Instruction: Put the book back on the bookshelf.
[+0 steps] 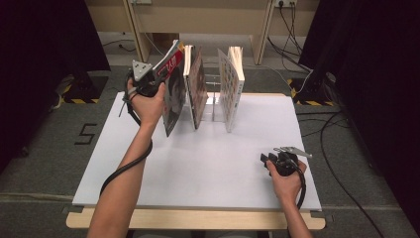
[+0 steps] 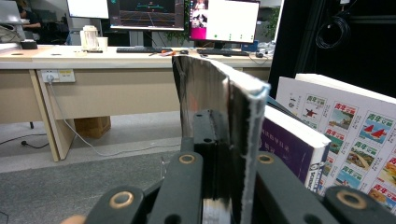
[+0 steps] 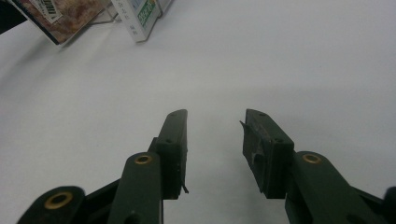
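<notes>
Magazine [image 2: 219, 116] cover hidden by left gripper [image 2: 223, 186]

left tongs [image 1: 159, 79] raised, clamped | right tongs [image 3: 215, 149] low, jaws apart

Glossy paper magazine [image 2: 212, 121]; matt white table [image 1: 208, 163]; black plastic gripper [image 3: 212, 154]

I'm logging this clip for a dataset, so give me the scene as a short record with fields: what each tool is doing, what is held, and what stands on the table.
left tool: shut on the magazine, raised above the table's far left
magazine: upright, tilted, gripped at its top edge, beside the standing books
right tool: open, holding nothing, low over the white table
middle book: standing in the clear rack
right book: standing, cover of small pictures
</notes>
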Motion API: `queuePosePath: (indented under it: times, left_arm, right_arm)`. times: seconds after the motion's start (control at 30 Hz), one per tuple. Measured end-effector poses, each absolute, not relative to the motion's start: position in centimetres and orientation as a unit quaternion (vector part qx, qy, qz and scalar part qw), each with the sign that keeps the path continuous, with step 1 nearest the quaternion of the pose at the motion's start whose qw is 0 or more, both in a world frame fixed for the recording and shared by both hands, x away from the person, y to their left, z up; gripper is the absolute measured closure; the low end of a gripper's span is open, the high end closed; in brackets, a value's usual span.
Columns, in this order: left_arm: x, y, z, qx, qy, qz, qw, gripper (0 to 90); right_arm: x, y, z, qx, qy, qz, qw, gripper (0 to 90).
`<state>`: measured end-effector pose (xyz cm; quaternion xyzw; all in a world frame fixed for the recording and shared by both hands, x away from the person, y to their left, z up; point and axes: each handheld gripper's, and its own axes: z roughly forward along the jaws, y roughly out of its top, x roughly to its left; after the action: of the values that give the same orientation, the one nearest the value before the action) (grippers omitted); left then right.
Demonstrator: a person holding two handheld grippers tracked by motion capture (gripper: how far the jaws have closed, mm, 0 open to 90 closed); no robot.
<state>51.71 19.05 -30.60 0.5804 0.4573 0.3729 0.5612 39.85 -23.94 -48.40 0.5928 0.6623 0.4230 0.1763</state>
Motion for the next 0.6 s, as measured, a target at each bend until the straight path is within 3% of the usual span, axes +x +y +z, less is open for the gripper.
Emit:
queuePosePath:
  times: [0.6]
  left_arm:
    - [52.41, 18.66, -30.11, 0.579, 0.455, 0.376, 0.562, 86.4]
  right_arm:
    - [39.87, -24.04, -48.44, 0.594, 0.661, 0.423, 0.175, 60.5]
